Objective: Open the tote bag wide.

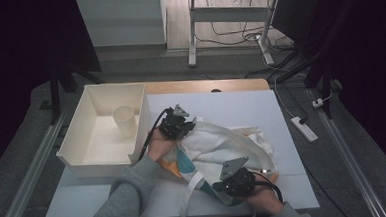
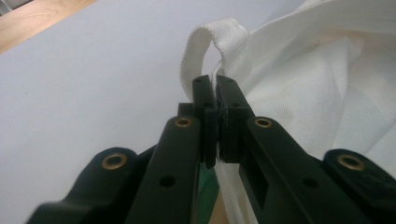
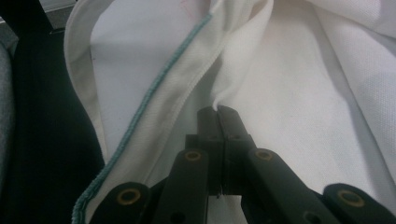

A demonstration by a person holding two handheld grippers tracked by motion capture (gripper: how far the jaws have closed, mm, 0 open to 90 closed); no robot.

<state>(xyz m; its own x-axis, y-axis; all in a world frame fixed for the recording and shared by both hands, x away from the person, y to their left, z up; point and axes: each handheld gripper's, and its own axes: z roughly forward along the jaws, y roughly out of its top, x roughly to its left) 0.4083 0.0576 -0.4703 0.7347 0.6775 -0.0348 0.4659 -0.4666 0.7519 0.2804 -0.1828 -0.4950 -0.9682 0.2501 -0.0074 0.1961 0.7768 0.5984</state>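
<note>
White cloth, a crumpled tote bag [image 1: 223, 144] with long straps, lies on the pale mat [image 1: 231, 104] covering our table, as seen from the high view. We hold the left gripper [image 1: 178, 123] at the bag's far left edge and the right gripper [image 1: 237, 179] at its near edge, close to the table's front; a grey sleeve [image 1: 128, 192] comes in from the bottom. Left of the mat stands a cream tray [image 1: 82, 129] with a paper cup [image 1: 125, 121] upright inside it, well apart from the bag. One strap [image 1: 190, 198] loops down over the front of the mat.

From the left gripper view, we see the black jaws pressed together on a thin edge of the bag [image 2: 327, 84], just below a strap loop [image 2: 210, 39] that curls up over the fingertips. The pale mat [image 2: 93, 93] spreads out to the left, with a strip of bare wooden tabletop [image 2: 37, 18] in the top corner.

From the right gripper view, the jaws are likewise closed, pinching a fold of the white fabric [image 3: 303, 102] at their tips. A hem stitched in teal thread [image 3: 154, 102] runs diagonally to the left; what lies in the dark area beyond it is hard to make out, perhaps the floor.
</note>
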